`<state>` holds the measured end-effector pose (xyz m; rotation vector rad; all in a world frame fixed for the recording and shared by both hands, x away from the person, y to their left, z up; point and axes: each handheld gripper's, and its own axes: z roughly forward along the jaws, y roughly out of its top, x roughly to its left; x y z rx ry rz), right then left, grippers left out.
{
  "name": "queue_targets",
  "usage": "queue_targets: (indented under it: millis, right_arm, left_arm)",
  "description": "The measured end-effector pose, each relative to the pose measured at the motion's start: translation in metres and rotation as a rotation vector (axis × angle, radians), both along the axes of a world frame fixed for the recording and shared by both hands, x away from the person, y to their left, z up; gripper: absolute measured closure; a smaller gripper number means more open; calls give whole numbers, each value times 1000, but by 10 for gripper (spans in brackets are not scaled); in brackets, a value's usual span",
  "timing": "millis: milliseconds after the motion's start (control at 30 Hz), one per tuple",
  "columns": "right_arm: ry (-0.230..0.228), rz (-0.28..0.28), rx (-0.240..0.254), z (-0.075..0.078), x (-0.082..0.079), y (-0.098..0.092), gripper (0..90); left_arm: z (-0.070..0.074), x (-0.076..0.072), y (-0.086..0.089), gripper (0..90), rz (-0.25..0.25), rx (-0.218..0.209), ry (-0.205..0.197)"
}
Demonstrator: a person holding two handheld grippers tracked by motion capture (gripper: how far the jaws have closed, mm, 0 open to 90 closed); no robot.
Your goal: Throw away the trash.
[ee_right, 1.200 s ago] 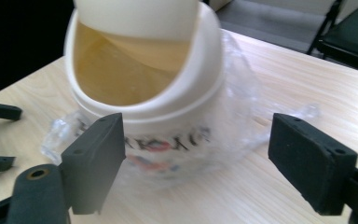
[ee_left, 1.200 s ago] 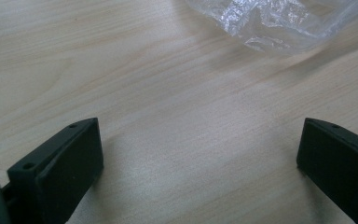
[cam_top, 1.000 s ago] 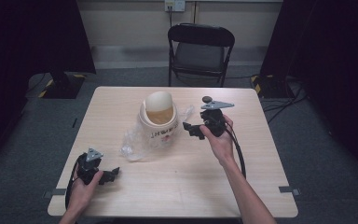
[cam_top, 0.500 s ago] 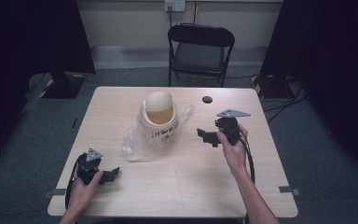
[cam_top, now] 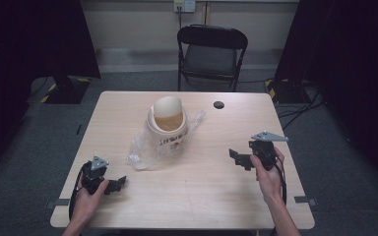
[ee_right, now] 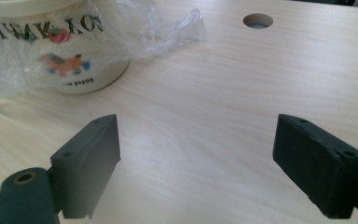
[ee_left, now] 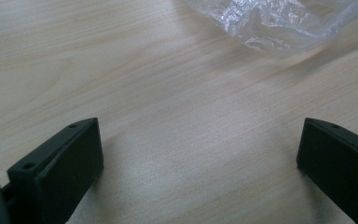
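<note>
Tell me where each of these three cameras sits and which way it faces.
High view: above the person's side, looking down at the table; both forearms show, left hand-held gripper, right hand-held gripper.
Left gripper view: low over the tabletop, jaws wide apart, facing the plastic wrap.
Right gripper view: low, jaws wide apart, facing the tub.
Shared: plastic wrap, tabletop.

A black folding chair (cam_top: pixel 212 53) stood behind the wooden table (cam_top: pixel 187 196). Grey carpet (cam_top: pixel 24 162) covered the floor. Dark curtains (cam_top: pixel 29 39) flanked a pale wall (cam_top: pixel 133 22).
</note>
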<state>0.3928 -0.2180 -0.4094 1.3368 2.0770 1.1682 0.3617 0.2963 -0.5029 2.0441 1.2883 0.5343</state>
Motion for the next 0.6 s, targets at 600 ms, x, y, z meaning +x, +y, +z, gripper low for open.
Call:
queue_targets:
  millis: [600]
  right_arm:
    - [66,-158,-75,-51,-25,-68,148]
  left_arm:
    - [0,0,0,0,0,0,0]
